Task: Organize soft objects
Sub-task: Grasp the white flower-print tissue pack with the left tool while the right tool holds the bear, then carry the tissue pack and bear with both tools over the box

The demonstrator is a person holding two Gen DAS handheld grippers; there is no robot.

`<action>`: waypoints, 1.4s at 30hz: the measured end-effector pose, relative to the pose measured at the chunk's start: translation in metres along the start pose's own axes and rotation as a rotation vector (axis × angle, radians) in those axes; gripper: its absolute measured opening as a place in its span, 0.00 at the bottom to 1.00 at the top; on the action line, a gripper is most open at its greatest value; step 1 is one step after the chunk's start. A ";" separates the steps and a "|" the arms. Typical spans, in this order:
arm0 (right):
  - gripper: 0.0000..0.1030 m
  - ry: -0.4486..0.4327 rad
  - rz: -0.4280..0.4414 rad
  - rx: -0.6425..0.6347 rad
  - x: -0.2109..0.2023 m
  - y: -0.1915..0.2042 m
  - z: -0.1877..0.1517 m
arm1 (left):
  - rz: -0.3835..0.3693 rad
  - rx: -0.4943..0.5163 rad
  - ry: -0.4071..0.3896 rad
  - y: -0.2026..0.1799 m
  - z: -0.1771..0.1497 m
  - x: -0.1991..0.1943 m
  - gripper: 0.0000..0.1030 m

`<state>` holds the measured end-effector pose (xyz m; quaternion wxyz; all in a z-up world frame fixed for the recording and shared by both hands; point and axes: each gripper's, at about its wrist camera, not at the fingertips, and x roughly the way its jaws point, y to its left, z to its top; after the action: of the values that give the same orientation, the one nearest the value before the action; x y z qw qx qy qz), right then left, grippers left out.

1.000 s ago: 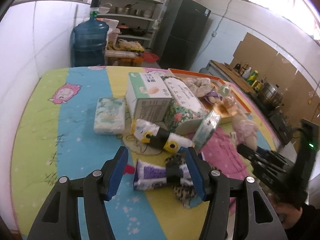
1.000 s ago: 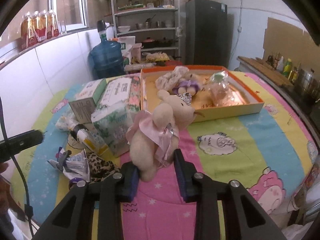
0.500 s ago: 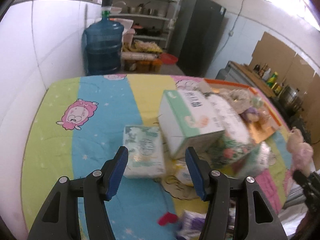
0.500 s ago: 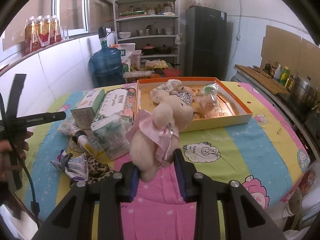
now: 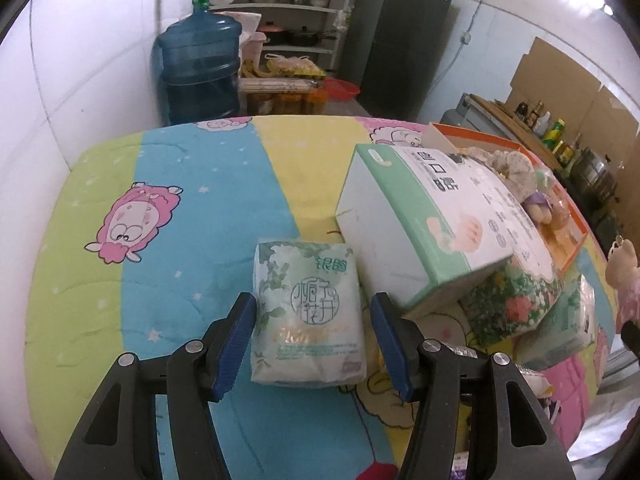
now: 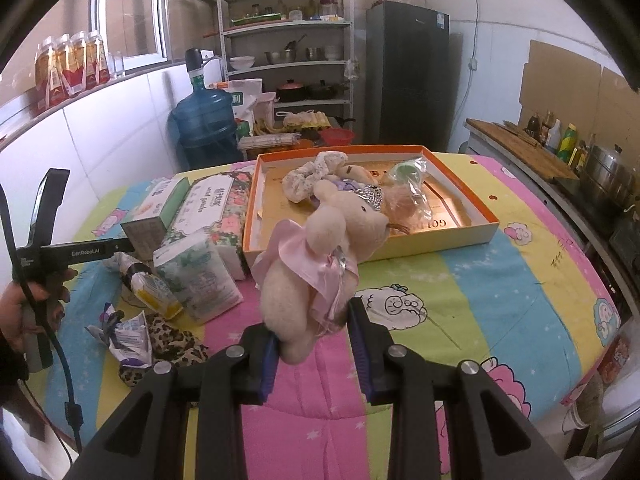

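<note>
In the left wrist view my left gripper [image 5: 312, 340] stands open, its blue pads on either side of a green-and-white tissue pack [image 5: 308, 312] that lies flat on the striped cartoon quilt. The pads are close to the pack's sides, with no squeeze visible. My right gripper [image 6: 314, 344] is shut on a cream plush bear in a pink dress [image 6: 316, 248], held above the quilt in front of the orange tray [image 6: 436, 242]. The tray holds a scrunchie, a small plush and a wrapped item. The bear [image 5: 624, 268] also shows at the right edge of the left wrist view.
A green-and-white carton [image 5: 420, 216] and a floral tissue pack [image 5: 516, 300] lie right of the left gripper. Another tissue pack [image 6: 200, 276], a tube, wrappers and leopard-print fabric [image 6: 168, 344] lie left of the bear. A water jug [image 5: 200, 68], shelves and a fridge stand behind.
My left gripper has left the purple and leopard-print bundle, moved farther up the quilt and come down around the tissue pack. My right gripper keeps hold of the bear and has drawn back slightly from the tray.
</note>
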<state>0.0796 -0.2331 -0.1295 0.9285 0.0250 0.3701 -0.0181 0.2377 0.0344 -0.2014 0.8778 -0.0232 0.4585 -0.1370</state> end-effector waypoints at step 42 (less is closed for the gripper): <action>0.32 -0.089 0.027 -0.037 -0.032 0.031 0.012 | -0.123 0.029 -0.206 -0.020 -0.011 -0.118 0.43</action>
<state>0.0665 -0.2026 -0.0973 0.9445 0.0121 0.3282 0.0001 0.1609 0.0470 -0.1102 0.9105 -0.0524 0.3615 -0.1940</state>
